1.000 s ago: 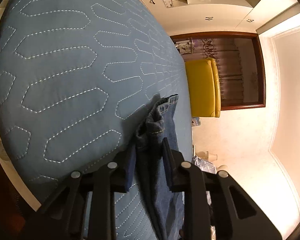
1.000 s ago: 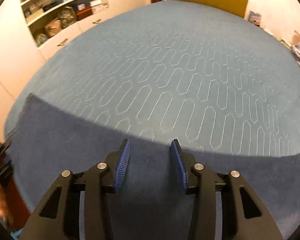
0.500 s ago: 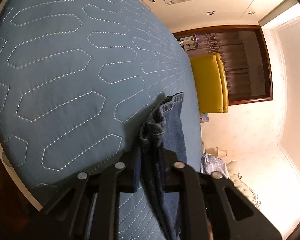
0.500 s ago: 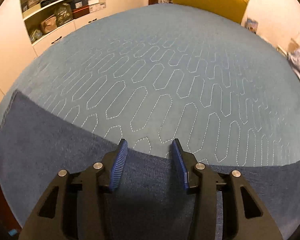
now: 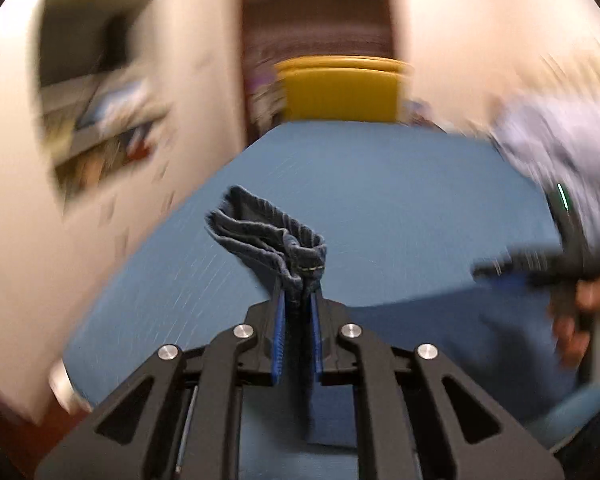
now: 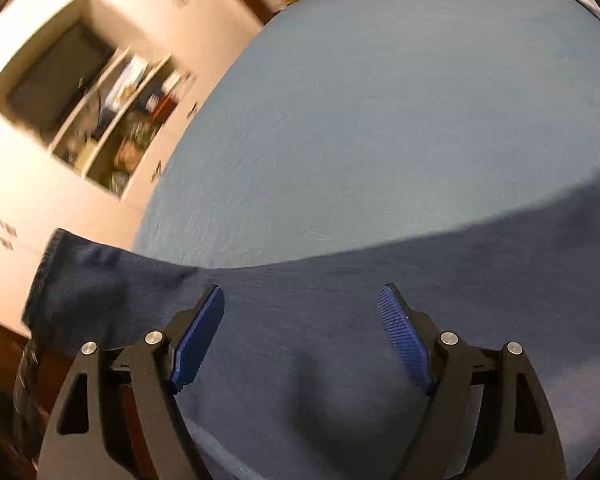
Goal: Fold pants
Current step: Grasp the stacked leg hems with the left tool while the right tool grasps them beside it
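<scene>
A bunched hem of the dark denim pants point(image 5: 278, 240) is clamped between the 2 blue pads of the left gripper point(image 5: 298, 322), and the cloth is seen lifted above the blue quilted bedspread point(image 5: 380, 200), with the gathered edge standing up past the fingertips and a strip hanging down below them. The rest of the pants is spread flat across the near part of the bedspread, reaching toward the right gripper, which is seen blurred at the right edge of the left wrist view, held in a person's hand point(image 5: 588, 312). In the right wrist view the right gripper point(image 6: 300, 312) is seen with its jaws wide and opening, poised over the denim with nothing pinched between its pads. One end of the pants is raised at the left of that view, against the white cupboards point(image 6: 40, 184). A yellow chair point(image 5: 342, 92) is seen beyond the far edge of the bed. Both views are smeared by motion.
</scene>
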The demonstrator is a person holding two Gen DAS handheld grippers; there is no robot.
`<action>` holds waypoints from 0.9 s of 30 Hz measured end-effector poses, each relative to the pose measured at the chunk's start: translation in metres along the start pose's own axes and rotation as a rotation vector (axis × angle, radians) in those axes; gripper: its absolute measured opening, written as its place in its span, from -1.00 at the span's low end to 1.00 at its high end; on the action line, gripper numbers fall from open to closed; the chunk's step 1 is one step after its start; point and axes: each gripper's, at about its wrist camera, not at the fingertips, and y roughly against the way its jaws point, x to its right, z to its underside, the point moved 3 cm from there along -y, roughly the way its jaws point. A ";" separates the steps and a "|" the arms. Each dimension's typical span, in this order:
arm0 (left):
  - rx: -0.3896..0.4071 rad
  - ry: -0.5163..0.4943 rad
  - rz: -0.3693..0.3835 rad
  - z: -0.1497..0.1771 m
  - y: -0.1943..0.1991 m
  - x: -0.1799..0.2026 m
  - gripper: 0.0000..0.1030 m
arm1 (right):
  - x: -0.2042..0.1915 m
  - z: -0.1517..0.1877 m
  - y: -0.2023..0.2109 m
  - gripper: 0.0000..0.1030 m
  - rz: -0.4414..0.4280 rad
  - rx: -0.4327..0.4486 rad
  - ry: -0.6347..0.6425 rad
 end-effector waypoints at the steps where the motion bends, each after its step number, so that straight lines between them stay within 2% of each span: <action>1: 0.019 -0.082 -0.002 0.001 0.005 0.034 -0.79 | 0.018 0.003 0.017 0.52 0.011 0.019 -0.026; 3: 0.036 -0.222 0.039 0.016 0.007 0.109 -0.79 | 0.048 0.003 0.038 0.52 0.029 0.038 -0.071; 5: 0.015 -0.341 0.075 0.046 -0.002 0.177 -0.79 | 0.079 0.013 0.058 0.52 0.037 0.048 -0.119; 7: -0.007 -0.436 0.095 0.079 -0.015 0.225 -0.79 | 0.098 0.028 0.073 0.52 0.058 0.057 -0.139; 8: -0.024 -0.495 0.081 0.098 -0.026 0.247 -0.78 | 0.105 0.033 0.078 0.52 0.065 0.056 -0.140; 11: -0.019 -0.579 -0.007 0.130 -0.043 0.269 -0.41 | 0.122 0.046 0.087 0.52 0.073 0.039 -0.143; 12: -0.006 -0.598 -0.038 0.134 -0.044 0.270 0.03 | 0.125 0.049 0.089 0.52 0.063 0.037 -0.146; 13: 0.011 -0.608 -0.060 0.138 -0.043 0.270 0.28 | 0.127 0.051 0.090 0.52 0.052 0.037 -0.149; 15: 0.042 -0.647 -0.093 0.141 -0.042 0.271 0.29 | 0.130 0.053 0.090 0.52 0.040 0.039 -0.154; 18: 0.056 -0.707 -0.117 0.143 -0.046 0.271 0.29 | 0.135 0.056 0.088 0.52 0.014 0.033 -0.173; 23: 0.035 -0.745 -0.085 0.143 -0.054 0.274 0.24 | 0.130 0.056 0.083 0.52 -0.014 -0.001 -0.160; 24: 0.025 -0.746 -0.076 0.142 -0.057 0.274 0.18 | 0.127 0.055 0.082 0.52 -0.025 -0.006 -0.161; 26: -0.001 -0.735 -0.046 0.139 -0.064 0.275 -0.33 | 0.124 0.054 0.079 0.52 -0.042 -0.023 -0.167; 27: -0.015 -0.731 -0.050 0.138 -0.067 0.274 -0.79 | 0.123 0.053 0.077 0.52 -0.053 -0.037 -0.172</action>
